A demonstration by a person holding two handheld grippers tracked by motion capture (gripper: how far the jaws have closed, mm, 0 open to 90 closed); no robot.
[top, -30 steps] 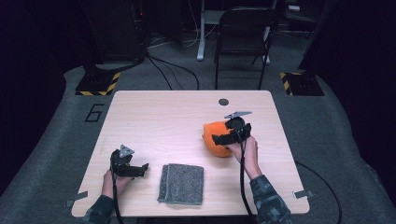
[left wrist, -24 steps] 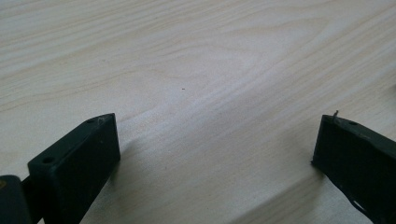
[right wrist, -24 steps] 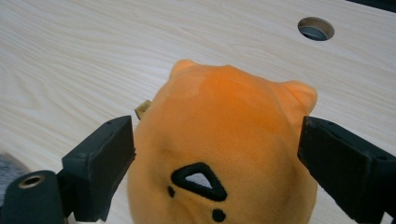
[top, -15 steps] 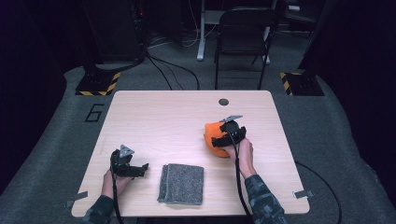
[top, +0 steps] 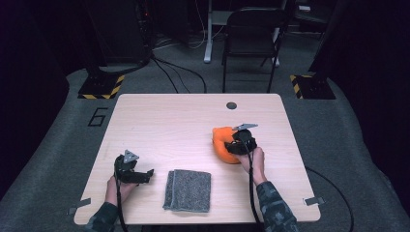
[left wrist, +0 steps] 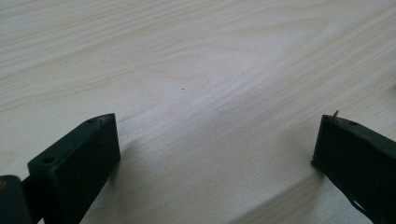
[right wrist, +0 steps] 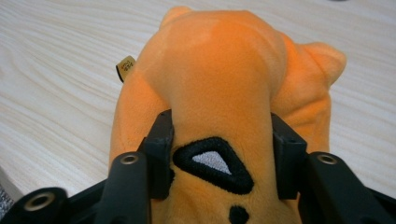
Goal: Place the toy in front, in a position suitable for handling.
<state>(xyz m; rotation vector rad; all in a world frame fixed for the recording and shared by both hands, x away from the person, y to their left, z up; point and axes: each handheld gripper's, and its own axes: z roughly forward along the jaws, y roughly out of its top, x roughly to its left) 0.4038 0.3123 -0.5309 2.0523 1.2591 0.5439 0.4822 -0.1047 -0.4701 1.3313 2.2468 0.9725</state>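
Orange plush toy (right wrist: pixel 219 93) lies on counter (top: pixel 169 125), right side; right claw (right wrist: pixel 219 154), jaws just closing, is clenched on it; lift is left. Left claw (left wrist: pixel 210 158) is released, idle.

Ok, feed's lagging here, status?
Right gripper closing, pads pressing orange plush toy. Left gripper open over bare table. Nothing in the way.
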